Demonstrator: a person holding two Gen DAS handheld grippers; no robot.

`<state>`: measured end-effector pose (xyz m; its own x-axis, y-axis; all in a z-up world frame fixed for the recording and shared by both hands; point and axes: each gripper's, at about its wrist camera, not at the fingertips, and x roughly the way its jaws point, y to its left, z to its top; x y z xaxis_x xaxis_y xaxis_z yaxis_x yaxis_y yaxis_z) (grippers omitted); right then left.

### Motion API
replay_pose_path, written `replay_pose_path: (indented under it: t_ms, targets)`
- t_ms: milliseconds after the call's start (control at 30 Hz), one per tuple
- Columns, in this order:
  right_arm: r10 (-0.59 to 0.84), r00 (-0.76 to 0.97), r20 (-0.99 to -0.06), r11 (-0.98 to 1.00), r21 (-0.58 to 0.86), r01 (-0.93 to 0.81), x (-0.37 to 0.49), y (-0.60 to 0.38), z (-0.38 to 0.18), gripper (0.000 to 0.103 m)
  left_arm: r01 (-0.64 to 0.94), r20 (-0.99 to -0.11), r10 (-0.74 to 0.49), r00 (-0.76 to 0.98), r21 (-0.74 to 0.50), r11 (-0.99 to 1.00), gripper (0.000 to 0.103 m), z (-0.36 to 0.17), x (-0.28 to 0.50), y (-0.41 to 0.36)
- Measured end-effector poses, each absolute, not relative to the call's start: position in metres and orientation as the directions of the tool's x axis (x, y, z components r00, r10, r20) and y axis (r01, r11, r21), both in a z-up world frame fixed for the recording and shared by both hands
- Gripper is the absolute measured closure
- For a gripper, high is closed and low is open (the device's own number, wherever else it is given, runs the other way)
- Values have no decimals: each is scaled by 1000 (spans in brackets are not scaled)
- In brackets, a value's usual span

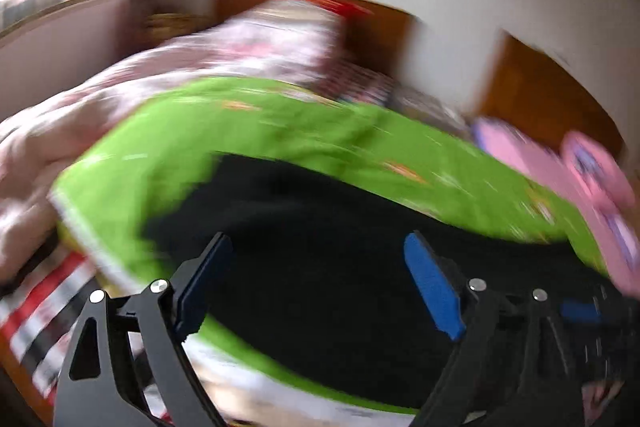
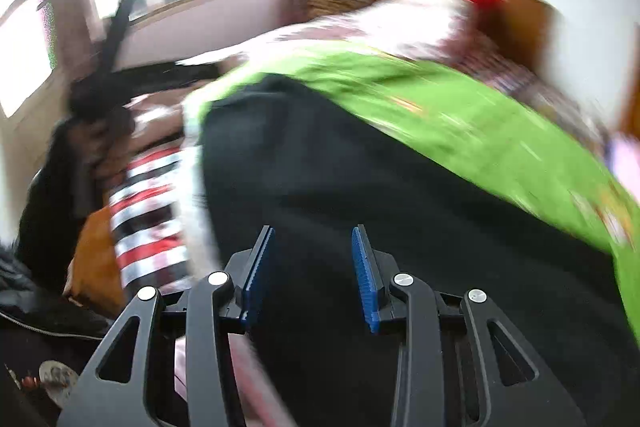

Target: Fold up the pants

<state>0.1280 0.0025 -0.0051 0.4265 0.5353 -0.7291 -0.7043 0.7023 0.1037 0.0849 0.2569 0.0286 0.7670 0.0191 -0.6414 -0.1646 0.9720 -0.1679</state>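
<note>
Black pants [image 2: 360,187] on lime-green blanket [image 2: 460,115]; red-white-black striped cloth [image 2: 148,223]

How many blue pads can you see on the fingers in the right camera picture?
2: one blue pad on the left finger, one blue pad on the right finger, apart above the black pants.

Black matt cloth pants [image 2: 380,187]; bright green cloth blanket [image 1: 320,135]; ribbed blue gripper pads [image 2: 363,275] looked rubbery.

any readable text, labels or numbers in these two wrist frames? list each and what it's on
None readable; both views are motion-blurred.
Green blanket: small orange and yellow printed marks, too blurred to tell if they are text.
Pink item: purple print, blurred.
Black pants and both grippers: no visible markings.
</note>
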Motion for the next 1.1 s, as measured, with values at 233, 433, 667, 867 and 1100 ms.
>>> replay_pose_path:
  t_ms: [233,433,667,867,1100]
  targets:
    - [405,452,-795,785,49,-618,127,-49,-17,72,116,-771,-69,633,6,993,15,5,163,139]
    - [388,383,-838,795,94,-600,108,-64,-52,69,129,-853,31,521,115,985,5,-45,214,108]
    - [459,378,-804,794,180,-581,69,-105,-52,69,64,-842,52,537,102,993,1,-47,223,117]
    - [376,521,-767,860,80,-503,48,-138,-26,19,41,-766,124,631,192,981,11,-11,203,79]
    - [190,613,-767,965,31,-261,80,-219,-21,16,443,-802,-238,548,36,896,6,9,201,-74]
